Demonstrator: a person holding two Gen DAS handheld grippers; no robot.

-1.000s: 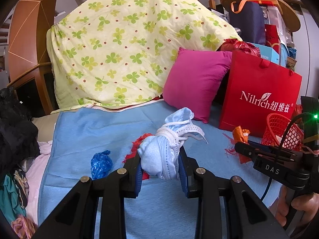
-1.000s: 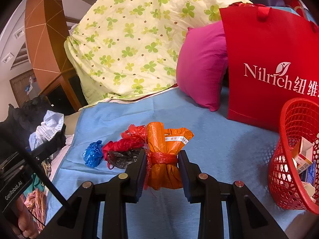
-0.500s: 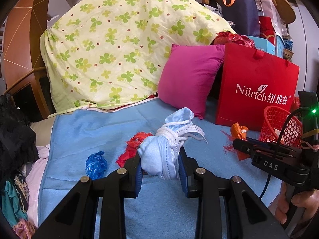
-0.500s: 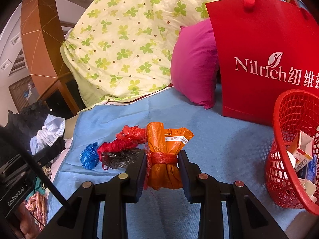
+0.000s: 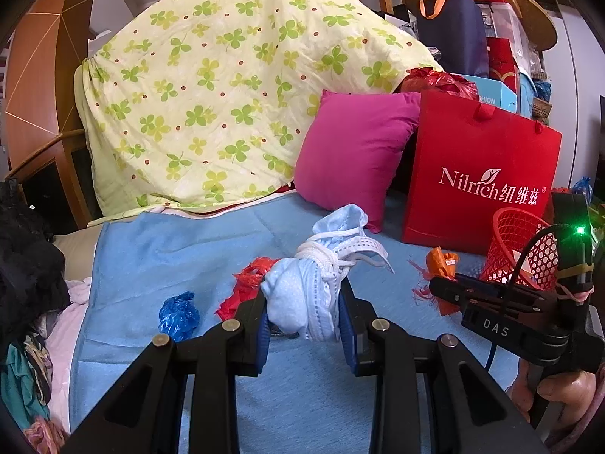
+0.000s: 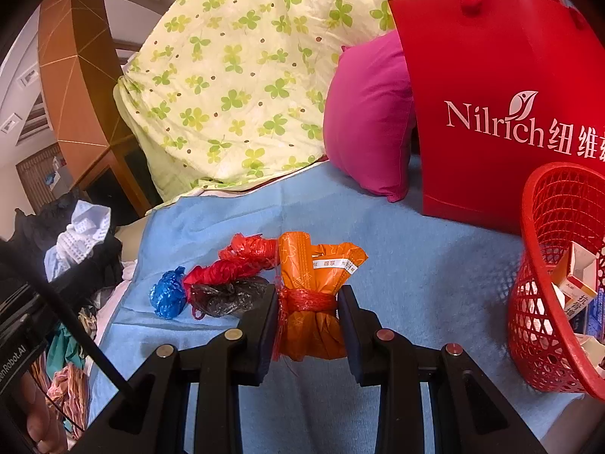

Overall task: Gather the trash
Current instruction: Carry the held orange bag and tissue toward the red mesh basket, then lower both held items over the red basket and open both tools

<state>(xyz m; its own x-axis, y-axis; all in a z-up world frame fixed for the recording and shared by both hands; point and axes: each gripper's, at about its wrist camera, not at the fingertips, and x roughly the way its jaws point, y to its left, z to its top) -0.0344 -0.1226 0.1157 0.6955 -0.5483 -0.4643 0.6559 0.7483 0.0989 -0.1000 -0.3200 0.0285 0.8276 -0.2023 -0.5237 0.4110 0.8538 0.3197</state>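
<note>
Two bundles are held above the blue bed cover [image 6: 435, 276]: left gripper [image 5: 304, 316] jaws pinch a knotted pale-blue mask bundle [image 5: 310, 295]; right gripper [image 6: 308, 316] jaws pinch an orange tied wrapper [image 6: 314, 295], beside the red basket [image 6: 544, 234].

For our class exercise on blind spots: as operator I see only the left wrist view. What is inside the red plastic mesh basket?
Observer: The red plastic mesh basket holds small cardboard boxes.
Operator: What does the right gripper hold?
Observer: It is shut on an orange plastic bundle tied with red string.
Operator: Anything behind my pale blue cloth bundle?
Observer: A crumpled black plastic bag lies beside the red plastic bag.
</note>
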